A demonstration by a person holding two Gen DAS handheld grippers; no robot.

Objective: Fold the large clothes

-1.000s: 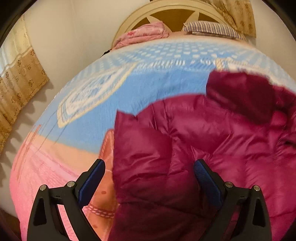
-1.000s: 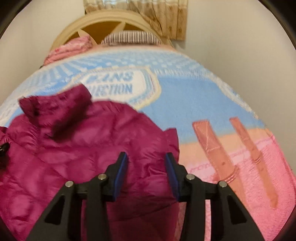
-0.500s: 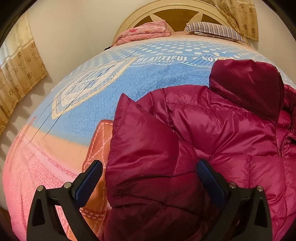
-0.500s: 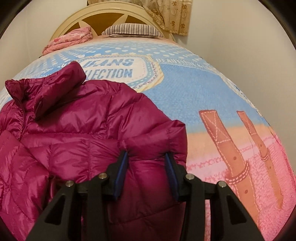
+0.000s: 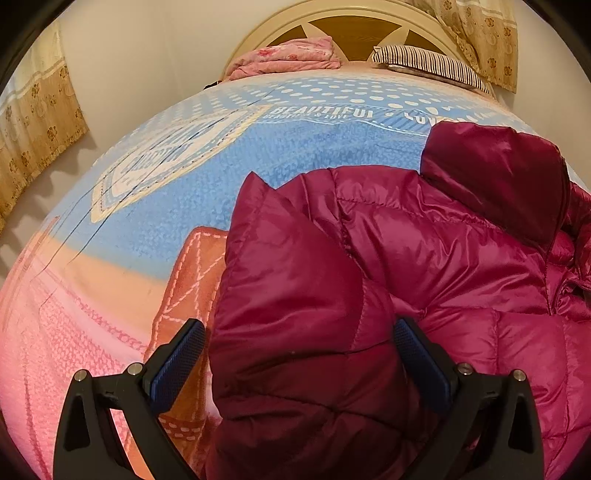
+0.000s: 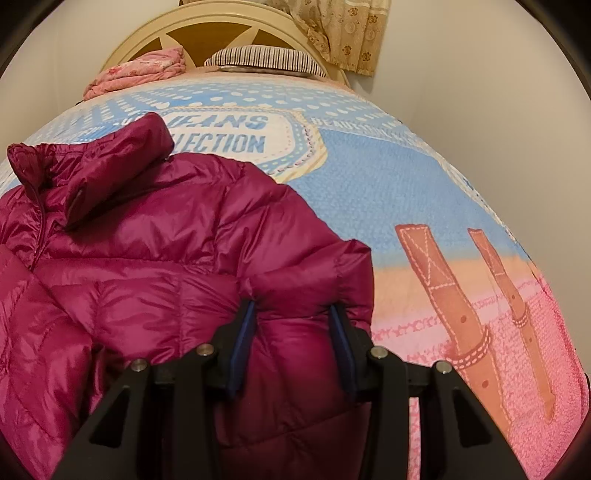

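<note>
Left wrist view: left gripper point(image 5: 299, 354) at bottom centre, blue pads spread wide. A folded puffy section of the magenta down jacket point(image 5: 406, 266) sits between the pads; right pad touches or is partly buried in the fabric, left pad point(image 5: 177, 365) stands apart from it with blanket showing in the gap. Not clamped, jaws wide open around the fabric. Jacket fills lower centre and right of frame, its hood point(image 5: 498, 173) at upper right, zipper running down the right edge. It lies on the bed blanket point(image 5: 184, 229), pink at lower left, orange band mid-left, blue with white lettering across the upper middle. Further up: pink folded bedding point(image 5: 291, 57) at top centre, striped pillow point(image 5: 428, 66) to its right, cream headboard point(image 5: 351, 22) behind, curtain point(image 5: 37, 122) at far left edge.

Right wrist view: right gripper point(image 6: 293, 332) at bottom centre, jaws partly closed, both pads pressing a bunched fold of the down jacket point(image 6: 166, 258), fabric bulging above the pads. Jacket covers the left half and lower centre, hood point(image 6: 107, 166) at upper left. Blanket point(image 6: 406, 192) shows right and above; orange strap print at right, blue "JEANS" badge upper centre. Striped pillow point(image 6: 266, 59), pink bedding point(image 6: 140, 70) and headboard point(image 6: 177, 26) at top, curtain point(image 6: 343, 33) top right.
</note>
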